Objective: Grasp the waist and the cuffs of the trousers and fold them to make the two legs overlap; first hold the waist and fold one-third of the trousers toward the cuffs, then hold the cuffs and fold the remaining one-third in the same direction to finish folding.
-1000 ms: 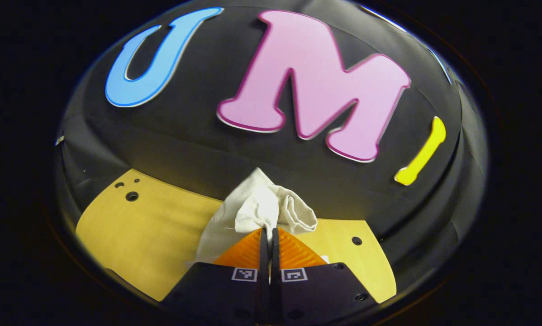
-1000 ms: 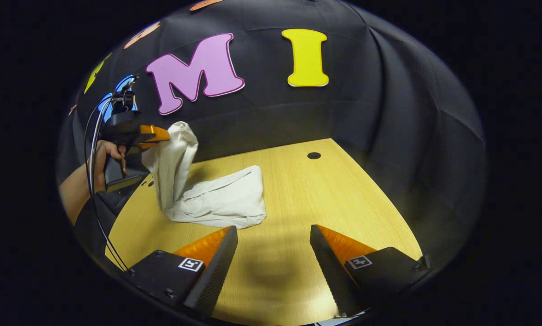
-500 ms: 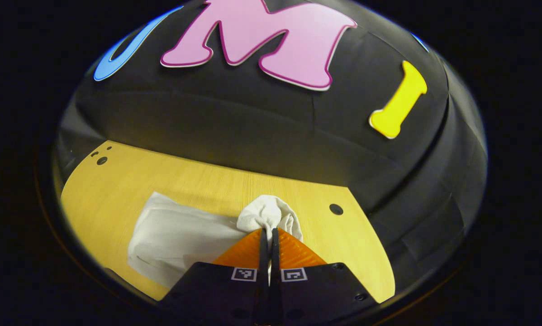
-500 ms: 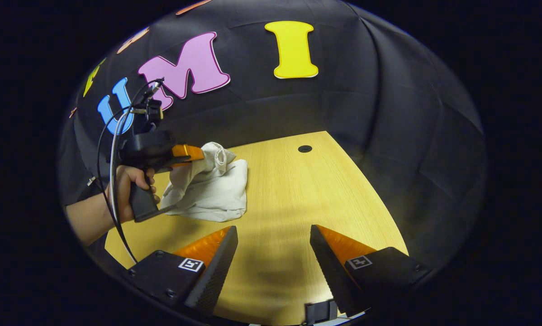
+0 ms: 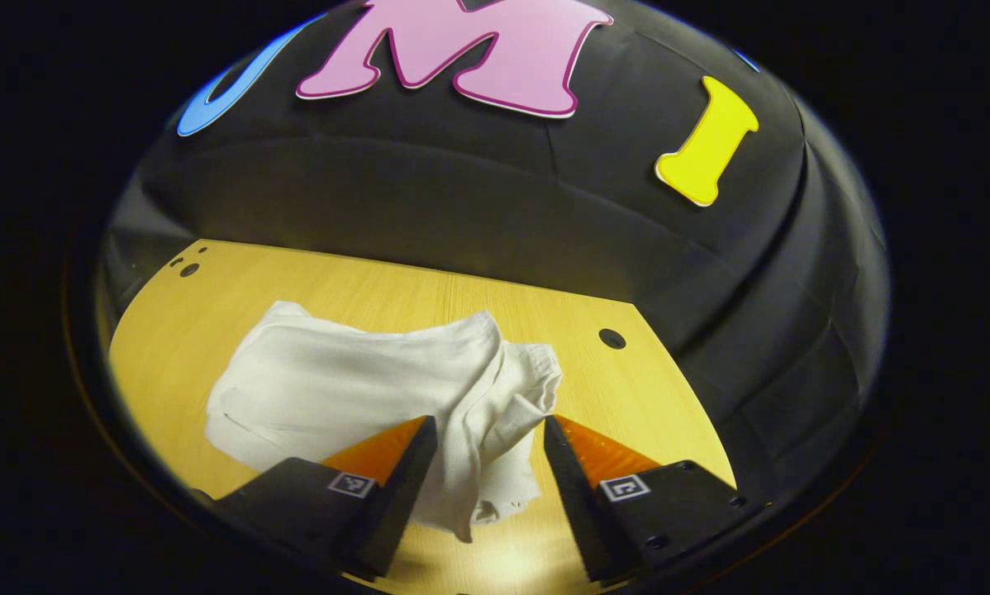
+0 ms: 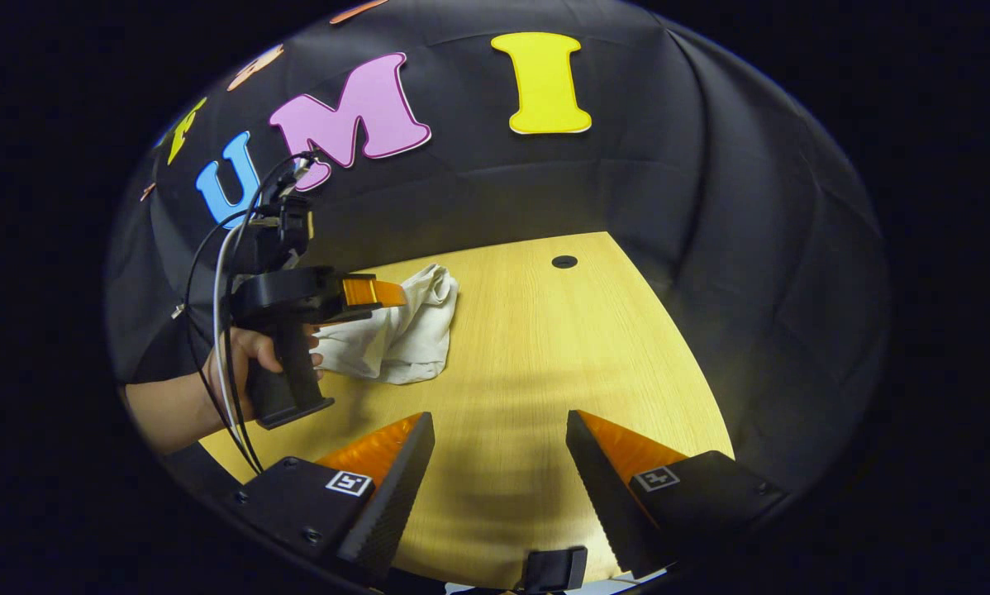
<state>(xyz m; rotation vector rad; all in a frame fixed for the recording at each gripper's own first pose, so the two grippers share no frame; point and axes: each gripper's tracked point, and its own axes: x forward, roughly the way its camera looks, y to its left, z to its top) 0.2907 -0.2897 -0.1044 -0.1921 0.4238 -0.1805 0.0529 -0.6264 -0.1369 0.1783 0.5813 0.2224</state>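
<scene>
Now we see the trousers bunched near the bench's far edge; both the left hand-held gripper and right hand-held gripper gape empty. Soft, light cloth; we'd pinch a hem.

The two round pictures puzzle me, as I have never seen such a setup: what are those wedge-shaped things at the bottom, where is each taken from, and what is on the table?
Each picture comes from a fisheye camera riding on a hand-held two-finger gripper. The wedges at the bottom are that gripper's own fingers. In the left gripper view, the left gripper stands open over a bundle of white cloth trousers, which lies folded and rumpled on the light wooden table. In the right gripper view, the right gripper is open over bare wood, holding nothing. Farther off it shows a person's hand holding the left gripper beside the trousers.
</scene>
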